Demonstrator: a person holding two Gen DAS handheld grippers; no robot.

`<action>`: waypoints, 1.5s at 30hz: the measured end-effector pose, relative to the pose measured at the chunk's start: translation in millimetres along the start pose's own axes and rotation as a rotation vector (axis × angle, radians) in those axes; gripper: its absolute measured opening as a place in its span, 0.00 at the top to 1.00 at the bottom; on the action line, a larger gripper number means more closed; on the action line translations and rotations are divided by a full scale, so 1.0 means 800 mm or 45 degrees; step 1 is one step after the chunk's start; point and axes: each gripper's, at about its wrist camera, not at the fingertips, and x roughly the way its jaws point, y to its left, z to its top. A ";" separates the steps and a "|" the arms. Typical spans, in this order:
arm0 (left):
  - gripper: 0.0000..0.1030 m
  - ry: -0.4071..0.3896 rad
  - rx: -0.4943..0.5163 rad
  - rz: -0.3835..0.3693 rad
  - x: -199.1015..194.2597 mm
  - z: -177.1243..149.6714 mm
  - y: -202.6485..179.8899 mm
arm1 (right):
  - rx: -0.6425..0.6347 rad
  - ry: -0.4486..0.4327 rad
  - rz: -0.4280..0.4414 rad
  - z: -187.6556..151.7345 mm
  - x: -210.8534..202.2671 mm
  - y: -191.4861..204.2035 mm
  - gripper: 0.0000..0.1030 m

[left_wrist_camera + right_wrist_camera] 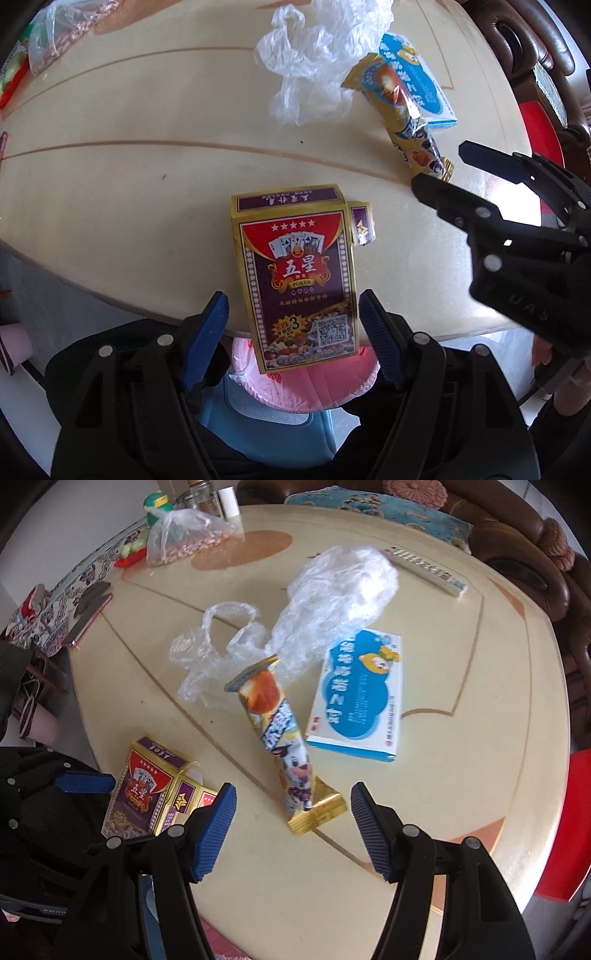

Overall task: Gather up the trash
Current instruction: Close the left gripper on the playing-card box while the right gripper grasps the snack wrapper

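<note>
A red and gold poker card box (301,280) lies at the near edge of the round cream table (129,184), overhanging it. My left gripper (293,343) is open with the box's near end between its fingers, not touching. The box also shows in the right wrist view (147,790). A gold ice cream wrapper (284,746) lies ahead of my open right gripper (291,830), its near end between the fingertips. A crumpled clear plastic bag (314,609) and a blue and white medicine box (358,701) lie beyond. The right gripper (465,173) shows in the left view.
A bin with a pink liner (306,387) sits below the table edge under the left gripper. A bag of peanuts (184,539), jars, a phone (92,616) and a long flat box (424,568) are on the far side. A brown sofa (517,546) lies behind.
</note>
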 end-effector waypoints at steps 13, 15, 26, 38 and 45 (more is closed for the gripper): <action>0.29 0.014 0.011 0.002 0.005 0.010 0.000 | -0.026 0.017 -0.040 0.012 0.028 0.001 0.49; 0.29 0.011 0.016 0.019 0.006 0.010 -0.004 | -0.019 0.012 -0.039 0.014 0.032 0.001 0.50; 0.40 -0.031 0.069 0.077 0.001 0.025 -0.009 | -0.002 -0.002 -0.104 0.016 0.036 0.009 0.50; 0.41 -0.081 0.082 0.058 -0.011 0.035 0.008 | 0.119 -0.026 -0.099 0.014 0.027 0.004 0.82; 0.41 -0.149 0.119 0.060 -0.027 0.029 0.017 | 0.180 -0.059 -0.098 0.006 0.002 0.005 0.82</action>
